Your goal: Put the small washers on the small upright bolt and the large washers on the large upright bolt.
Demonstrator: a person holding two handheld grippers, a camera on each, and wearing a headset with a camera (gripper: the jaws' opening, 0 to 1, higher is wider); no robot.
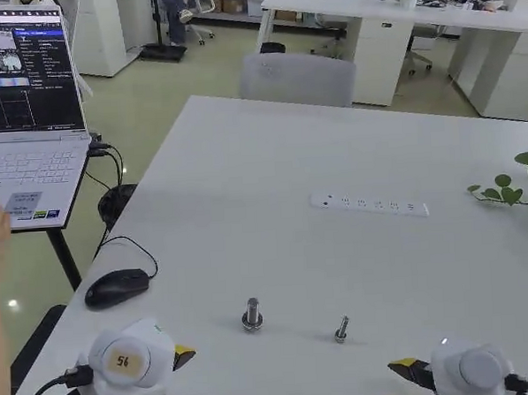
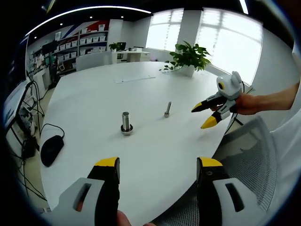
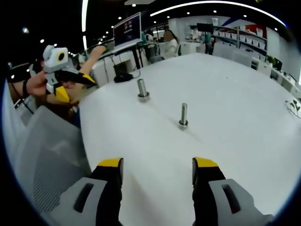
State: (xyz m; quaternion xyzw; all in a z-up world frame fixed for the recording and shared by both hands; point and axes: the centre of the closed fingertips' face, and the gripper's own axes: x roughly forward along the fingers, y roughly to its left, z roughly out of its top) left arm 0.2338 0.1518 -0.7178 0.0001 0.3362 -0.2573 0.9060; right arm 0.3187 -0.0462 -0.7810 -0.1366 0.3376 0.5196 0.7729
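Large upright steel bolt stands near the front of the white table. The small upright steel bolt stands near it, to its right in the head view, and the two do not touch. Your left gripper and right gripper hover at the table's near edge, their yellow-tipped jaws spread wide and holding nothing. A black computer mouse lies to the left of the bolts.

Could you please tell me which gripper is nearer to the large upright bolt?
Left. The left gripper hovers just left of the large upright bolt; the right gripper lies beyond the small bolt.
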